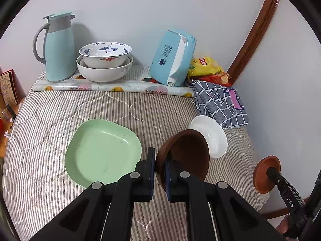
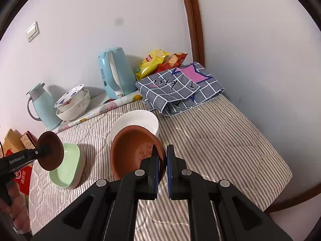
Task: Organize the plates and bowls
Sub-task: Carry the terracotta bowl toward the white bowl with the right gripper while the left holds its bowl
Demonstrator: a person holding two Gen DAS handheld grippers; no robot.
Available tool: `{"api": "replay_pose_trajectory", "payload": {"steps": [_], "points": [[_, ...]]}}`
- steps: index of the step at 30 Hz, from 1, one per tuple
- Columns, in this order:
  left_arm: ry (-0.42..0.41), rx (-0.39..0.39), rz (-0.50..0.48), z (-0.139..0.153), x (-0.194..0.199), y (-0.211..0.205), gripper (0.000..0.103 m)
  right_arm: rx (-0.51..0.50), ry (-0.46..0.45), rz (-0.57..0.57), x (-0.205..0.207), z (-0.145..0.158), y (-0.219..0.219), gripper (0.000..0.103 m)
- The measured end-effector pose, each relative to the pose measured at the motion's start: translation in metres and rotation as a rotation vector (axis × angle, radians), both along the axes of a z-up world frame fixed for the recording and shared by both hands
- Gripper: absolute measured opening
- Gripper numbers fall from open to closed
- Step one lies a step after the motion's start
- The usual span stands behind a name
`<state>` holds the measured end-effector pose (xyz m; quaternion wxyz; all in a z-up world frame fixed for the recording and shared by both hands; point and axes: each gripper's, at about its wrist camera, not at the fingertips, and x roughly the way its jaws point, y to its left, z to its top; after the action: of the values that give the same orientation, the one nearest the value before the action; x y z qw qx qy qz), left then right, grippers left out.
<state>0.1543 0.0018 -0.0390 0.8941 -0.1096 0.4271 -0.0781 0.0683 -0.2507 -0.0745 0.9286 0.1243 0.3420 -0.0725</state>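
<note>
Left wrist view: our left gripper (image 1: 159,172) is clamped on the rim of a dark brown bowl (image 1: 188,156), which stands tilted on edge between the fingers, clear of the striped quilt (image 1: 50,124). Just left of the fingers lies the green plate (image 1: 102,152); just beyond the held bowl, to its right, sits the white bowl (image 1: 210,134). Far ahead by the wall two patterned bowls (image 1: 104,62) are stacked beside a pale blue jug (image 1: 57,48).

In the right wrist view, our right gripper (image 2: 162,166) is pinched on the near rim of a terracotta bowl (image 2: 134,152), which hangs just ahead of the fingers and overlaps the white bowl (image 2: 134,122) behind it. A folded checked cloth (image 2: 180,88) lies farther ahead to the right.
</note>
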Motion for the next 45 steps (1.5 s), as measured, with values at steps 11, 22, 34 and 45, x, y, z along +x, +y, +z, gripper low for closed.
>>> {"api": "replay_pose_trajectory", "payload": {"steps": [11, 22, 34, 45], "points": [[0.002, -0.010, 0.013, 0.000, 0.017, 0.015, 0.009, -0.013, 0.004, 0.013, 0.023, 0.005, 0.013, 0.007], [0.017, -0.017, 0.015, -0.007, 0.036, 0.024, 0.009, -0.014, 0.012, 0.017, 0.050, 0.003, 0.022, 0.007], [0.046, -0.018, 0.005, -0.022, 0.058, 0.021, 0.009, -0.004, 0.056, 0.028, 0.082, -0.019, 0.027, 0.007], [0.063, -0.009, 0.001, -0.031, 0.073, 0.019, 0.009, 0.016, 0.091, 0.024, 0.110, -0.042, 0.024, 0.007]]}}
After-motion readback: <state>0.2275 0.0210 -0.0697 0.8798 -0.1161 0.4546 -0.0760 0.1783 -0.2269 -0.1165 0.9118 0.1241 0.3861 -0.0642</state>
